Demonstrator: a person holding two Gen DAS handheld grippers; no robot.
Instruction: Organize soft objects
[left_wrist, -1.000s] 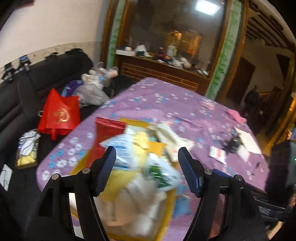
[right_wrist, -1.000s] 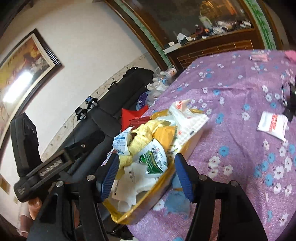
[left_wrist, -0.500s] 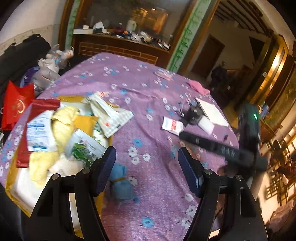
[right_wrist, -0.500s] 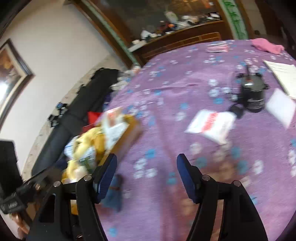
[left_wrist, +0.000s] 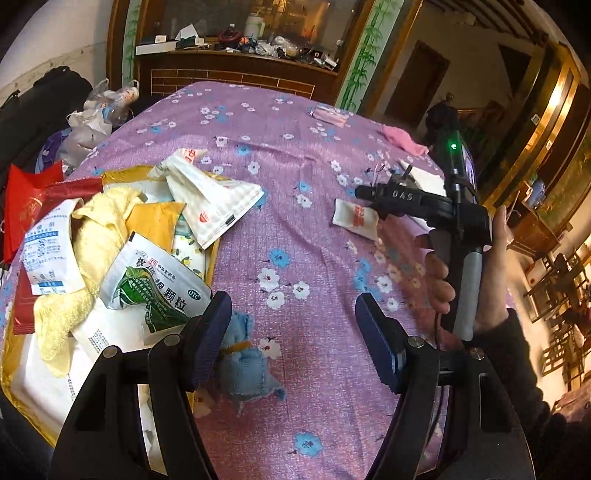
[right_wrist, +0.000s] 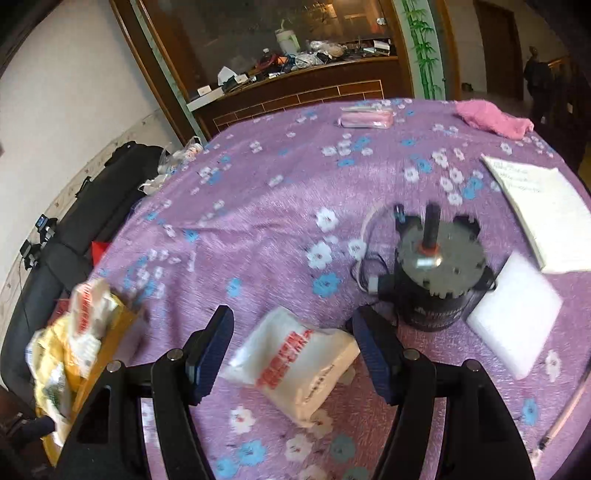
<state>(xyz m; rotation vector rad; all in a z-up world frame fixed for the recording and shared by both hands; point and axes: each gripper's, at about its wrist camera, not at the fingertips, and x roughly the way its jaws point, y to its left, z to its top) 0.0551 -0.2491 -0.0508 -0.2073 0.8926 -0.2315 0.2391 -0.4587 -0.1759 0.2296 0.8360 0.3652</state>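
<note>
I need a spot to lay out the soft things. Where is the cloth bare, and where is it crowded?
Bare: the middle of the purple tablecloth, between the yellow tray and the white packet, and the far stretch toward the pink pack. Crowded: the heaped tray, and the corner with the black motor, foam pad and notepad.

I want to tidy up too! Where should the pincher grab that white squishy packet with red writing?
Grab the white packet across its puffy middle, coming down from above. It lies flat on the purple cloth, already between the right gripper's open fingers, so a straight drop probably fits.
</note>
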